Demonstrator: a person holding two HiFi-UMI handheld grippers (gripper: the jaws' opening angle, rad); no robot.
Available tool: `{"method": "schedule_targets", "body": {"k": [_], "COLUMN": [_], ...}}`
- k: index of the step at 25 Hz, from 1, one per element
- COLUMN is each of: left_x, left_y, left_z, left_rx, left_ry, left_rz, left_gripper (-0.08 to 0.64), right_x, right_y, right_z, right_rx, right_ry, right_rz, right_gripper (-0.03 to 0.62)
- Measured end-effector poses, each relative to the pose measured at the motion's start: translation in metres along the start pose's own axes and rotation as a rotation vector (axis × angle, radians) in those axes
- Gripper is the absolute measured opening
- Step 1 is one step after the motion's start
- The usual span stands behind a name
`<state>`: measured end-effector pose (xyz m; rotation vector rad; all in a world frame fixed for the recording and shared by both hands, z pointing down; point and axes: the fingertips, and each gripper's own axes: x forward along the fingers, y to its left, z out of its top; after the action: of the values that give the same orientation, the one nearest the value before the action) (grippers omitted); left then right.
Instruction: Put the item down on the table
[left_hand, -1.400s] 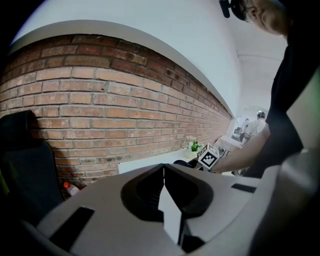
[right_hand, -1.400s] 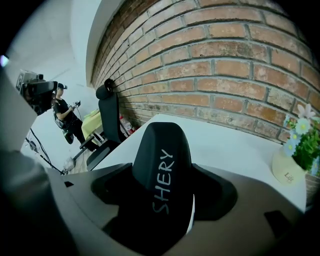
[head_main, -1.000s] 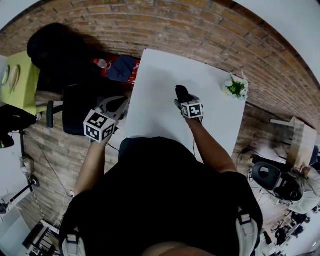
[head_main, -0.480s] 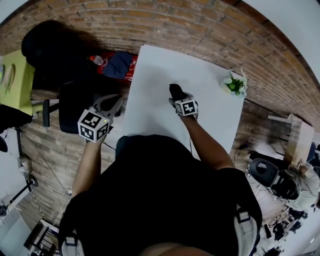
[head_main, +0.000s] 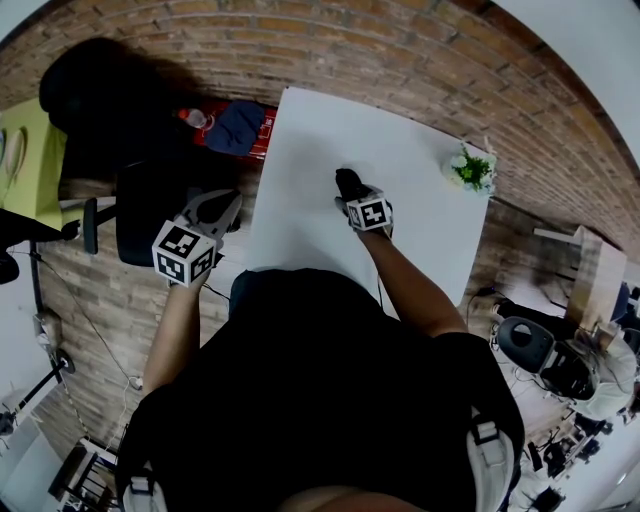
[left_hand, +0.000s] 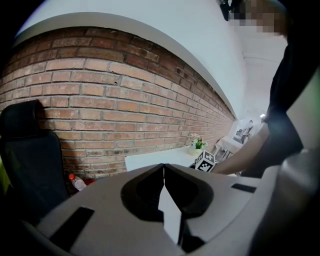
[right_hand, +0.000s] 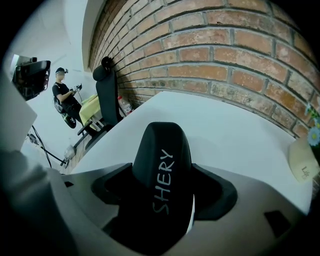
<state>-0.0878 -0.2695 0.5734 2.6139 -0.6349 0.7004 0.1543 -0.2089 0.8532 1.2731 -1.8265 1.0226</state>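
Note:
A black oblong item with white lettering (right_hand: 162, 170) sits clamped between the jaws of my right gripper (right_hand: 162, 200). In the head view the same black item (head_main: 347, 183) sticks out ahead of the right gripper (head_main: 352, 195), over the middle of the white table (head_main: 300, 150). Whether it touches the tabletop I cannot tell. My left gripper (head_main: 213, 209) hangs off the table's left edge, above a black chair. Its jaws meet at the tips with nothing between them (left_hand: 163, 167).
A small potted plant with white flowers (head_main: 470, 171) stands at the table's far right corner. Left of the table are a black office chair (head_main: 160, 205), a red bag with a bottle (head_main: 235, 130) on the floor, and a brick wall (left_hand: 100, 100) behind.
My right gripper has carried the black item a little farther out over the table. The left gripper has drifted slightly left, still shut.

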Motion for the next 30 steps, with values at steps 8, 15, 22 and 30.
{"method": "schedule_targets", "body": {"k": [8, 15, 22, 30], "left_x": [-0.003, -0.008, -0.011, -0.012], "left_y": [0.004, 0.011, 0.014, 0.013], "left_z": [-0.006, -0.012, -0.017, -0.021], "left_rx": [-0.009, -0.021, -0.028, -0.031], "left_ry": [0.004, 0.005, 0.006, 0.005], "left_rz": [-0.002, 0.006, 0.005, 0.000], "left_gripper": [0.011, 0.011, 0.011, 0.011], "right_x": [0.008, 0.015, 0.018, 0.020], "right_y": [0.005, 0.008, 0.009, 0.008], "right_z": [-0.003, -0.007, -0.010, -0.014], "right_rx": [0.010, 0.014, 0.020, 0.030], "right_ry": [0.015, 0.032, 0.042, 0.046], "right_rz": [0.000, -0.001, -0.008, -0.016], "right_gripper": [0.371, 0.372, 0.371, 0.372]}}
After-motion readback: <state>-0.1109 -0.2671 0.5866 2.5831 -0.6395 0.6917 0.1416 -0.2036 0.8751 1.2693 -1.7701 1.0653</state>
